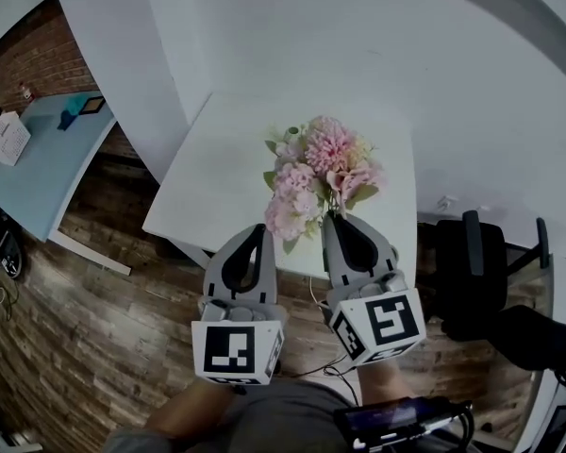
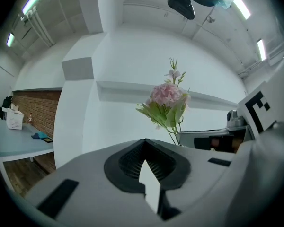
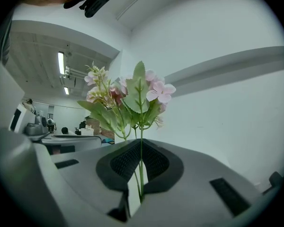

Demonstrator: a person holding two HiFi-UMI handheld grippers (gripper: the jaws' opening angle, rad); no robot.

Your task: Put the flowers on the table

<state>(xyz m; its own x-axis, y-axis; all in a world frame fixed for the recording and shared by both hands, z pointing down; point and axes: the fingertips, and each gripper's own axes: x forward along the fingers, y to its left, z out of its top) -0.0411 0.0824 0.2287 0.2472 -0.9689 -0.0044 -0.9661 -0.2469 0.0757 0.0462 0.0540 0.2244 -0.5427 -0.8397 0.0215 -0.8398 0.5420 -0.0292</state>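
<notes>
A bunch of pink flowers [image 1: 321, 173] with green leaves stands upright over the near part of the white table [image 1: 217, 168]. My right gripper [image 1: 332, 217] is shut on its thin green stems, which run down between the jaws in the right gripper view, with the flowers [image 3: 128, 98] above my right gripper [image 3: 141, 145]. My left gripper [image 1: 258, 229] is beside it on the left, over the table's near edge, shut with nothing in it. From the left gripper view the flowers [image 2: 166, 98] rise to the right, beyond my left gripper [image 2: 144, 143].
A pale blue table [image 1: 47, 159] with small items stands far left by a brick wall. A black office chair [image 1: 472, 272] sits right of the white table. Wood floor [image 1: 94, 328] lies below, and white walls rise behind the table.
</notes>
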